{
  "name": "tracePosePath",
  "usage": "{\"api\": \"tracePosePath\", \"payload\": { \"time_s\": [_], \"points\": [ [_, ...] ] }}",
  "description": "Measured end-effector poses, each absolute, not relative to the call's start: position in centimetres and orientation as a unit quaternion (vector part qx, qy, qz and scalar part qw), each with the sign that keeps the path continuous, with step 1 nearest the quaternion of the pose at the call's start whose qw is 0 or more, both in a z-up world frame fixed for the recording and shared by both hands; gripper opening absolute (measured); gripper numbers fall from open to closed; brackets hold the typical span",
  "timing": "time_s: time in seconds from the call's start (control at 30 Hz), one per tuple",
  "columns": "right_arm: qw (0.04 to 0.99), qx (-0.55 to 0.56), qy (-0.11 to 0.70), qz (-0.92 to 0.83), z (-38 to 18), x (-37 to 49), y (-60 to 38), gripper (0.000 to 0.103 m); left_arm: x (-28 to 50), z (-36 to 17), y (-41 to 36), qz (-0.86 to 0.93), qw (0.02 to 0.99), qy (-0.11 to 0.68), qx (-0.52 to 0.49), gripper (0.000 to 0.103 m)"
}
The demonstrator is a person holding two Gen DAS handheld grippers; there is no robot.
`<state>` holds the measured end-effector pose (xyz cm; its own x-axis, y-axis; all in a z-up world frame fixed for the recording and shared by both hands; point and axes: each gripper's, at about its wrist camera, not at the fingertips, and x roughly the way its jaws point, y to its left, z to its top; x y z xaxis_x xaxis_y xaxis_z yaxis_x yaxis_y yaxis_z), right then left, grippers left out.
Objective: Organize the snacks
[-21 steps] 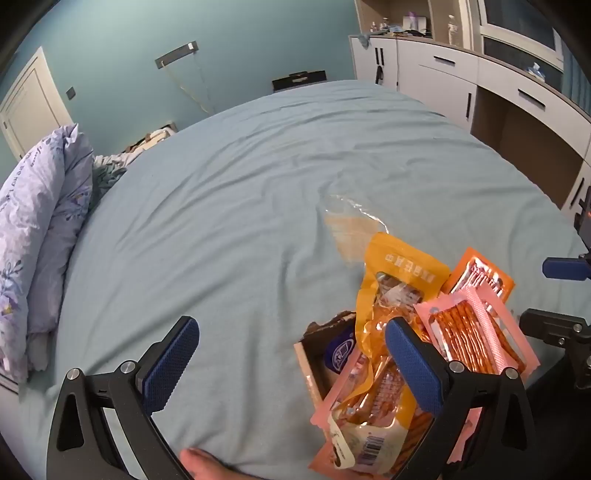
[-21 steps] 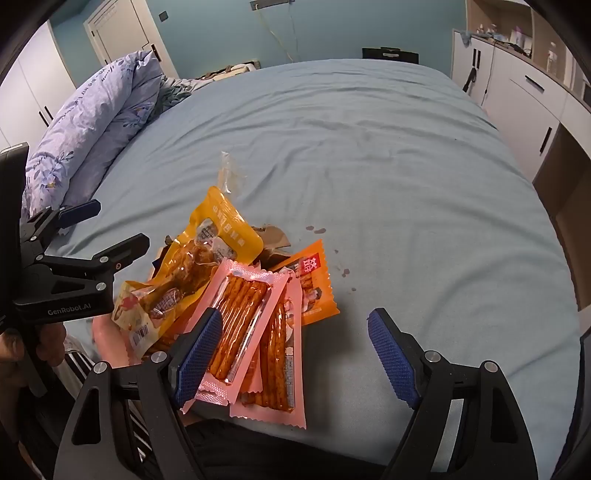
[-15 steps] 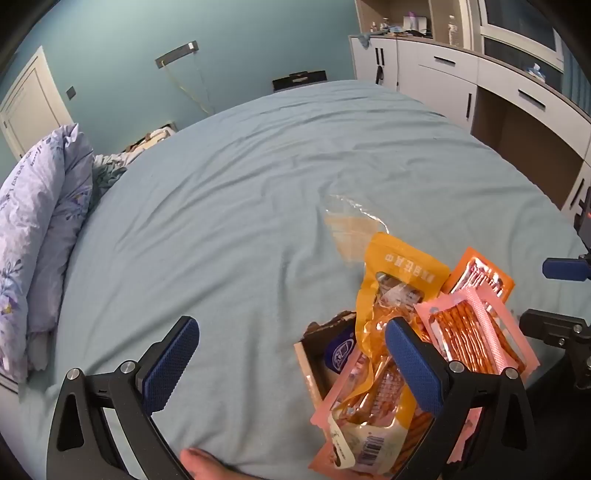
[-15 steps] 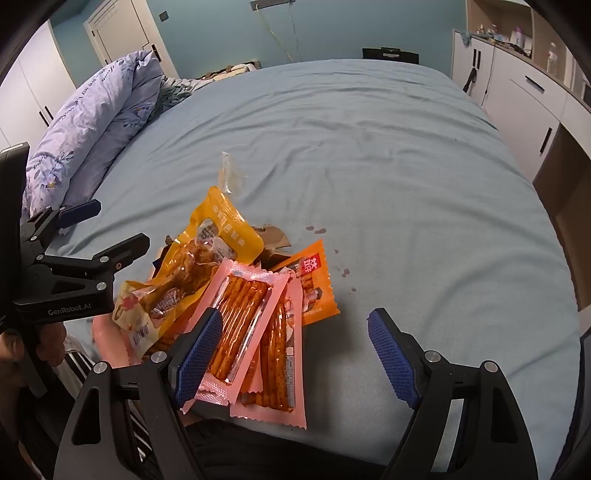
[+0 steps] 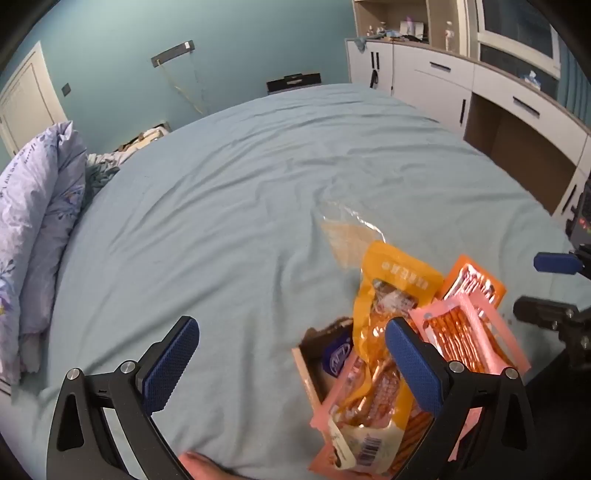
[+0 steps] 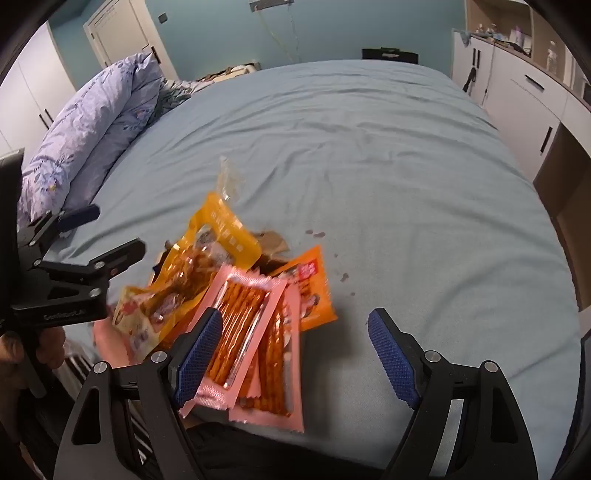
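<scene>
Snack packets lie heaped on the near edge of a blue bed (image 5: 258, 206), in and over a small cardboard box (image 5: 314, 362). A yellow packet (image 5: 391, 288) stands tallest in the pile, just ahead of the left gripper's (image 5: 288, 362) right-hand finger. Beside it, further to that gripper's right, are pink packets of orange sticks (image 5: 461, 332), and an orange packet (image 5: 476, 280) sits behind them. A blue wrapper (image 5: 338, 356) shows inside the box. A clear, crinkled bag (image 5: 347, 229) lies flat on the sheet just beyond the heap.

From the right gripper (image 6: 295, 354), the same pile sits ahead and to its left. The pink packets (image 6: 243, 328) lie against its left finger, though whether they touch it I cannot tell. The orange packet (image 6: 314, 291) is just ahead between the fingers.

Both grippers are spread wide with nothing between their pads; the left hangs over bare sheet beside the box, the right over the sheet's near edge. Each gripper shows at the side of the other's view.

A lilac duvet (image 6: 92, 122) is bunched far to the left. White cabinets (image 5: 498, 99) line the wall to the right, and a white door (image 6: 118, 33) stands behind the duvet.
</scene>
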<state>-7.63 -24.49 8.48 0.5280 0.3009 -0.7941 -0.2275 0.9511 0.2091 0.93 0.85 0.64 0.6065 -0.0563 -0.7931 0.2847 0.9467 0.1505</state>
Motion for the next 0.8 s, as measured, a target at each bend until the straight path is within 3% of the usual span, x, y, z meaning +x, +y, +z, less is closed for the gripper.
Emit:
{"api": "tracePosePath", "payload": {
  "time_s": [0.17, 0.37, 0.5, 0.67, 0.8],
  "points": [
    [0.893, 0.049, 0.426, 0.137, 9.0, -6.6, -25.9, 0.081, 4.3, 0.3, 3.0, -0.069, 0.892, 0.425, 0.135, 0.103],
    [0.903, 0.101, 0.410, 0.076, 6.8, -3.0, -29.1, 0.081, 10.3, -3.6, 7.0, -0.020, 0.872, 0.480, 0.091, 0.103],
    [0.919, 0.065, 0.387, 0.022, 5.0, -1.1, -29.5, 0.081, 12.4, -6.5, 7.4, -0.025, 0.855, 0.512, 0.073, 0.103],
    [0.897, -0.022, 0.442, 0.000, 0.2, 1.8, -28.9, 0.081, 14.2, -9.7, 6.7, -0.022, 0.840, 0.530, 0.113, 0.103],
    [0.876, -0.015, 0.482, 0.006, -3.1, 3.4, -28.2, 0.081, 15.3, -11.8, 7.4, -0.013, 0.823, 0.558, 0.105, 0.103]
  ]
}}
